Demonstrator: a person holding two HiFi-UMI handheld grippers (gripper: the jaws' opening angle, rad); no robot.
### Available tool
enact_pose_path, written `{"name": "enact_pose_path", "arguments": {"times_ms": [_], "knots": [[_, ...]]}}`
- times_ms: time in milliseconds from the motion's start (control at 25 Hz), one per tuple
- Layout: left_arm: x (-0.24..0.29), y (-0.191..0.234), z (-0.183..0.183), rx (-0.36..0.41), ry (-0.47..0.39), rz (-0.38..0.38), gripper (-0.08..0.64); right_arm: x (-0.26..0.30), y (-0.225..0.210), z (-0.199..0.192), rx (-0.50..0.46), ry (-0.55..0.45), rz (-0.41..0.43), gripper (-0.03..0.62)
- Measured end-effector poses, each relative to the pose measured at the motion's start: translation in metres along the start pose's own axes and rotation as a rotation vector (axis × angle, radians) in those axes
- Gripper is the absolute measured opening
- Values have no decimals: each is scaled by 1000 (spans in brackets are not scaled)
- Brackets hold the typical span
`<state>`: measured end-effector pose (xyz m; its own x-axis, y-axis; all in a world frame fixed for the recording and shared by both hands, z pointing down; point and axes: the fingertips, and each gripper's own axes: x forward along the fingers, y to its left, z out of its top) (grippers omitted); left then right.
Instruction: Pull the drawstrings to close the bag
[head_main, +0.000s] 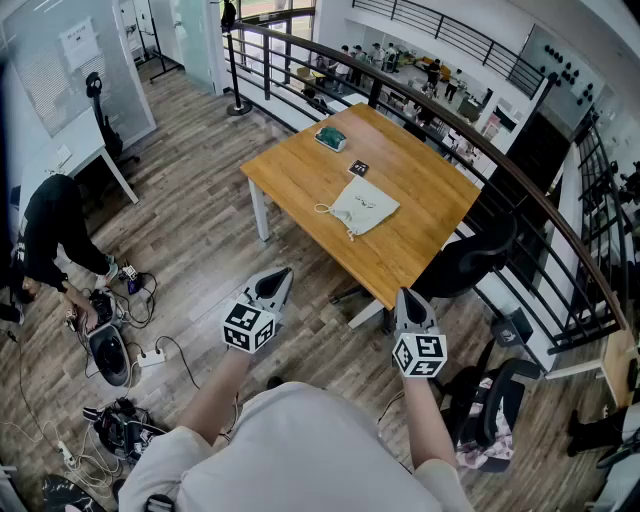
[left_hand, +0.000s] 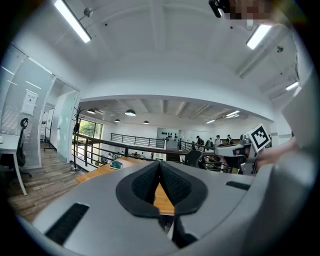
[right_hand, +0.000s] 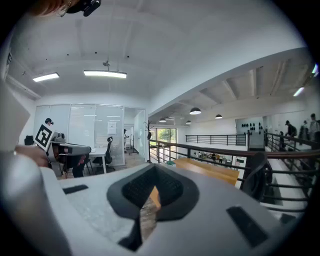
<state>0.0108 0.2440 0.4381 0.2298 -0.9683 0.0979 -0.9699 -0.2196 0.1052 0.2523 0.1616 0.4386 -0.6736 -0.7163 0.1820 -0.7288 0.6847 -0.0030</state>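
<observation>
Both grippers are in the air, short of the table (head_main: 300, 175), and neither touches anything. Left gripper (head_main: 279, 276): jaws pressed together, nothing between the pads (left_hand: 172, 182). Right gripper (head_main: 408, 297): jaws look pressed together too, with the tips meeting and nothing pinched, though its view is a bit less clear-cut. It sits just beside the table's near corner, and the left one is over the floor.

The drawstring bag (head_main: 362, 207) lies flat around the middle of the tabletop, well apart from both grippers. Its drawstrings (head_main: 328, 210) trail loose toward the edge facing the person. A small dark item (head_main: 358, 168) sits just beyond the bag, and a teal object (head_main: 331, 138) lies near the far left edge.

A black office chair (head_main: 470, 262) stands at the table's right edge. Another person (head_main: 50, 235) crouches on the floor at far left among cables.
</observation>
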Motion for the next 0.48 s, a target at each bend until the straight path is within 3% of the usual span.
{"name": "enact_pose_path", "arguments": {"times_ms": [480], "knots": [[-2,1,-1,-4,-1,-1,-8,2,5,-1,6,-7,7,-3]]}}
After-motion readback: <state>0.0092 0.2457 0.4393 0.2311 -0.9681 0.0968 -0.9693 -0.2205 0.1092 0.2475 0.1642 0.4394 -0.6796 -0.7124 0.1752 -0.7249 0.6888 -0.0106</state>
